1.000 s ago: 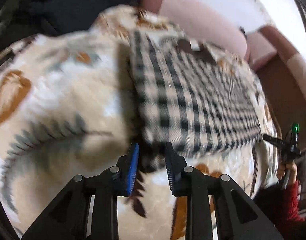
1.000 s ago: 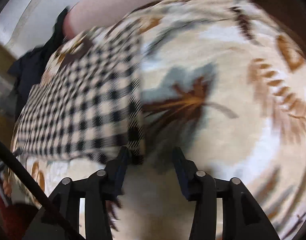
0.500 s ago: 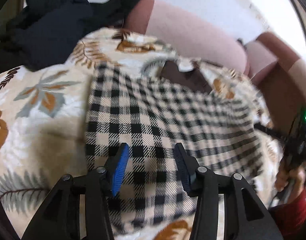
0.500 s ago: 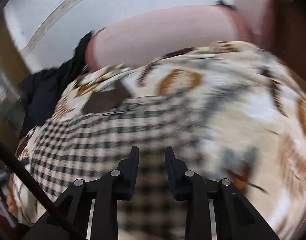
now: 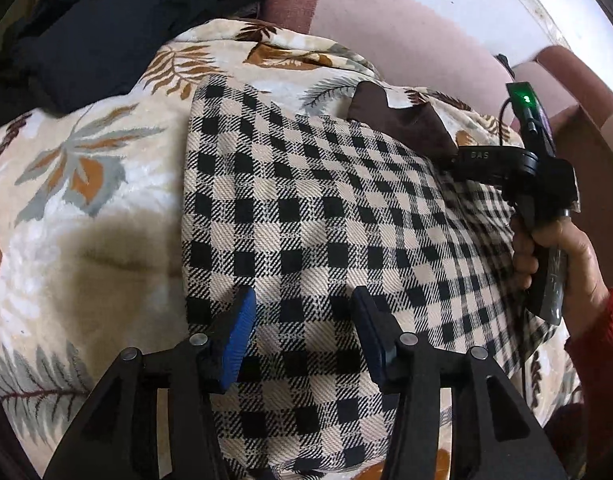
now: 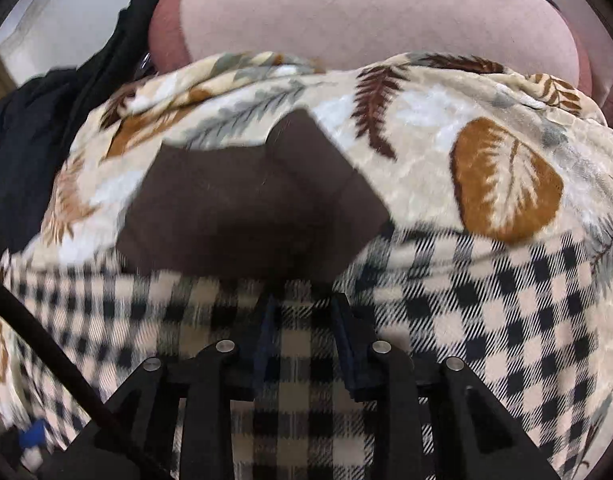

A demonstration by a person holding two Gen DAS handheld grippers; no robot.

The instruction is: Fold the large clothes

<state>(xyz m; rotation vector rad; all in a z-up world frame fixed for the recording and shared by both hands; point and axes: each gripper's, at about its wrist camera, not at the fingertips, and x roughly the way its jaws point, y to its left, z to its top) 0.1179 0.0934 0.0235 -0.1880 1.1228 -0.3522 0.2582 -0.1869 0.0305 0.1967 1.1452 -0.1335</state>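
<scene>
A black and cream checked garment (image 5: 314, 216) lies folded flat on a leaf-patterned blanket (image 5: 86, 184). Its brown collar (image 5: 402, 124) points to the far side. My left gripper (image 5: 302, 312) is open and empty, just above the garment's near left part. My right gripper (image 6: 302, 312) is open with a narrower gap, over the garment just short of the brown collar (image 6: 250, 208); nothing shows between its fingers. In the left wrist view the right gripper's body and the hand that holds it (image 5: 546, 216) are at the garment's right side.
The blanket (image 6: 486, 120) covers a sofa seat with a pink backrest (image 6: 366, 20) behind it. A heap of dark navy clothes (image 5: 94, 28) lies at the far left. A pink armrest (image 5: 586, 128) stands at the right.
Both grippers have moved from the garment's near edge forward over it. The left has opened wider. The right narrowed, then stayed partly open, and now sits near the collar.
</scene>
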